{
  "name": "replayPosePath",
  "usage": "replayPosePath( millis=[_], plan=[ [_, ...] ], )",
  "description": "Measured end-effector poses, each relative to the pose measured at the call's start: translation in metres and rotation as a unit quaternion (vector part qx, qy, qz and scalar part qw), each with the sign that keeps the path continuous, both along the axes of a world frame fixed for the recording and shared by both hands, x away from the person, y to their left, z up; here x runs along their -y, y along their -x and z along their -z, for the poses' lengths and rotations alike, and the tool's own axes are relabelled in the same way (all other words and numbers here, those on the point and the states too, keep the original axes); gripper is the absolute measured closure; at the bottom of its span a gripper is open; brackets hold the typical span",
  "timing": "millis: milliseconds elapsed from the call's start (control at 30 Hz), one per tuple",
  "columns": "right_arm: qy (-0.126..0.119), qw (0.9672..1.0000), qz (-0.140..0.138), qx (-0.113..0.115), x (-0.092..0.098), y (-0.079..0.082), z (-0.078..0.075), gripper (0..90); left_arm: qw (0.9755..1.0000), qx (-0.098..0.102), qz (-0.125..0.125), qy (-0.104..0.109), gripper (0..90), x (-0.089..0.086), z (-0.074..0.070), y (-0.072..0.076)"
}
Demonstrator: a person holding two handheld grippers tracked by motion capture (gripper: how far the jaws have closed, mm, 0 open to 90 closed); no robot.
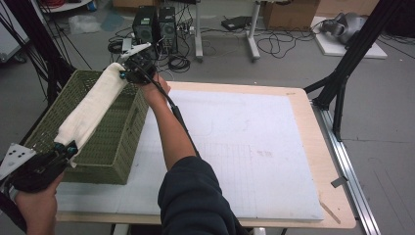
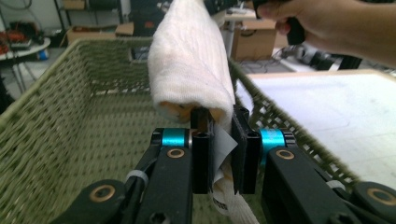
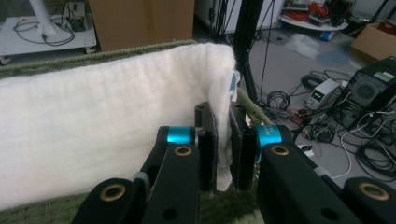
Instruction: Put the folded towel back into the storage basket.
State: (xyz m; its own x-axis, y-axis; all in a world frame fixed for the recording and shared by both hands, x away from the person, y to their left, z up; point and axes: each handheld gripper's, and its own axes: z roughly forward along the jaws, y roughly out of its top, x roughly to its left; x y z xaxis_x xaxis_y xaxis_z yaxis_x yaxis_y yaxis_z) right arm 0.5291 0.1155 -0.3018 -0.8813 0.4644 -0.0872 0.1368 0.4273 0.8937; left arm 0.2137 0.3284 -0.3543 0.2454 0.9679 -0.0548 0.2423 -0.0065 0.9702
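At the lower left of the high view, the left gripper point(image 1: 66, 149) is held in a hand point(image 1: 36, 208), its jaws clamped on the near end of a rolled white towel point(image 1: 90, 110). In the left gripper view, the same gripper point(image 2: 219, 144) is seen pinching the cloth point(image 2: 191, 60) and a white label point(image 2: 224, 144) between its jaws. The towel is stretched diagonally above a green woven basket point(image 1: 120, 147), which is set on the left part of the surface point(image 1: 254, 147), over a white mat point(image 1: 244, 191). Toward the upper left of the high view, the far end of the towel is gripped by the right gripper point(image 1: 128, 73), carried by a forearm reaching up from a dark sleeve point(image 1: 193, 196). In the right gripper view, that gripper point(image 3: 223, 135) is closed on the folded edge of the towel point(image 3: 107, 121), with the basket rim point(image 3: 93, 55) behind it. Beyond the surface, computers point(image 1: 156, 24) and cables point(image 1: 274, 44) are seen on the floor.
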Motion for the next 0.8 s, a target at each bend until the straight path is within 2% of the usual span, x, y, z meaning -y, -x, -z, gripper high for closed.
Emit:
replayPosePath(
  millis=[67,100,167,200,233,367,500,633,700,800],
  plan=[
    [0.007,1.0,0.004,0.004,-0.008,0.001,0.001,82.4,0.9998,-0.013,-0.016,0.002,75.4,-0.003,0.001,-0.001],
    [0.01,0.9999,0.012,0.005,-0.011,0.002,0.002,80.0,0.9994,-0.021,-0.026,0.009,68.0,-0.005,0.001,-0.002],
    [0.013,0.9992,0.035,0.013,-0.015,0.004,0.003,60.9,0.997,-0.029,-0.067,0.026,41.1,-0.009,0.002,-0.003],
    [0.01,0.999,0.043,0.011,-0.016,0.004,0.003,58.1,0.996,-0.025,-0.078,0.035,31.6,-0.011,0.002,-0.002],
    [0.007,0.9991,0.042,0.006,-0.015,0.004,0.004,57.4,0.9955,-0.023,-0.084,0.037,28.8,-0.014,0.001,-0.001],
    [0.009,0.9993,0.035,0.003,-0.011,0.005,0.002,55.0,0.996,-0.019,-0.08,0.037,27.5,-0.016,-0.001,0.001],
    [0.008,0.9995,0.029,-0.003,-0.002,0.006,-0.002,52.4,0.9976,-0.02,-0.057,0.033,27.8,-0.01,-0.001,-0.002],
    [0.001,0.9997,0.018,-0.015,0.011,0.01,-0.009,48.0,0.9982,-0.003,-0.025,0.054,24.6,-0.002,-0.003,-0.005],
    [-0.007,0.9997,0.011,-0.022,0.018,0.011,-0.011,43.7,0.9979,0.0,-0.006,0.065,22.0,0.003,-0.005,-0.006],
    [-0.014,0.9994,0.02,-0.024,0.031,0.015,-0.014,27.9,0.9972,0.004,0.015,0.073,18.9,0.009,-0.007,-0.008]
  ],
)
